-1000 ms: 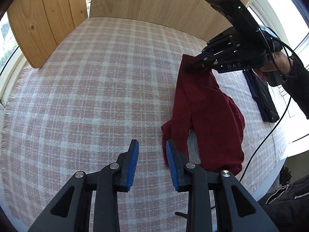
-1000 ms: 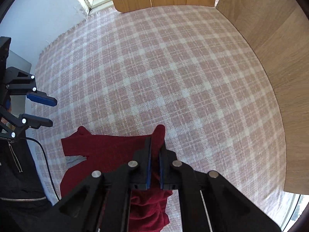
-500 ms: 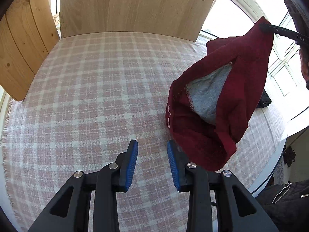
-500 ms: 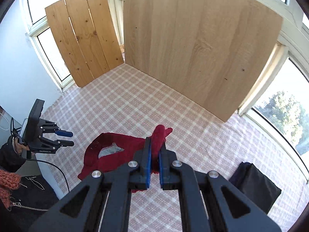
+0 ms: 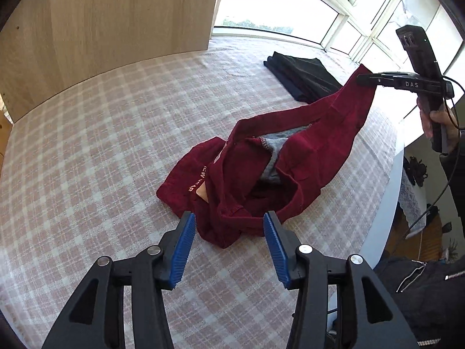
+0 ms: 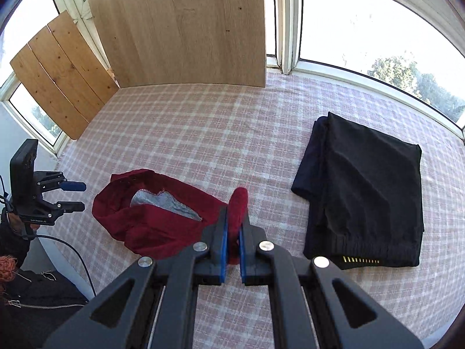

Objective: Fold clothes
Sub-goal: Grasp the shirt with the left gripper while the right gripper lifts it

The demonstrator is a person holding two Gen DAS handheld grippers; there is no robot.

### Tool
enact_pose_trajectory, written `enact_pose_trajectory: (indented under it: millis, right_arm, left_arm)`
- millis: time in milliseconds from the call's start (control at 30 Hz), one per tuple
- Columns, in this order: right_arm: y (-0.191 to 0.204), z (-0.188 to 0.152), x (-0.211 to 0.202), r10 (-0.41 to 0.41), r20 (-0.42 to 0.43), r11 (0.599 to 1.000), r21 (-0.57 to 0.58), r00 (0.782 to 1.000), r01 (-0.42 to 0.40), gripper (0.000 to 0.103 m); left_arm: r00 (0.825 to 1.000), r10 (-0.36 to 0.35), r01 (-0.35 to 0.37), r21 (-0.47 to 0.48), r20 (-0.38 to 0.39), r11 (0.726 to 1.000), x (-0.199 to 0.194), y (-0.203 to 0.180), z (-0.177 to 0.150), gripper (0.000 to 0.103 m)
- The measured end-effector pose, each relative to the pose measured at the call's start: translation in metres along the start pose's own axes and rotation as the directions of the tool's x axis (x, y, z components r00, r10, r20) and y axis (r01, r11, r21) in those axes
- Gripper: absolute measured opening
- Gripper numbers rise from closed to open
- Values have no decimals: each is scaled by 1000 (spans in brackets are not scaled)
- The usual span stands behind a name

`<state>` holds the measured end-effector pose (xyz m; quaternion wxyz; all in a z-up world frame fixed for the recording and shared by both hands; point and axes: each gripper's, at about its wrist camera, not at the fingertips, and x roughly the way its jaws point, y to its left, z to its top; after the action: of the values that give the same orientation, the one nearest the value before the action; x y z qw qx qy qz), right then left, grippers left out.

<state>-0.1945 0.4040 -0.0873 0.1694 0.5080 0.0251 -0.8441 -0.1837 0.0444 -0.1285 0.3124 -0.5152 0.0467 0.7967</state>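
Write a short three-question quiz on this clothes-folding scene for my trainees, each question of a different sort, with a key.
1. True or false: the right gripper is clamped on the red garment.
2. Multiple choice: the left gripper is A) shut on the red garment, B) open with the garment's near edge ahead of it, C) holding the black garment.
3. Fill in: the black garment lies folded on the ____ blanket.

Key: 1 true; 2 B; 3 checked.
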Motion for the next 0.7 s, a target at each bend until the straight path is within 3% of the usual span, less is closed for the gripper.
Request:
enact_pose_trajectory:
  millis: [167,400,433,533,700]
  right_arm:
    - [-2,-2,3,12,-10,1000,13,1000,-12,6]
    - [-5,1,5,28,-21,1000,12,999,-28,6]
    - [-5,1,7,29,-26,1000,10,999,-28,6]
    - [-8,0,12,24,-34,1000,17,999,-24,6]
    - [-17,-6,19,25,-43,998,50,999,-23,6]
  left_arm:
    - [999,41,-34,190,-29,981,9,-12,-10,48]
    - [999,-10,22,280,-42,960,40,-15,10,47]
    - [998,-26,40,282,-52,959,45,-16,14,42]
    - [992,-75,100,256,-106,961,61,-11,23,5]
    - [988,-126,142,214,-87,966,53,1,29,5]
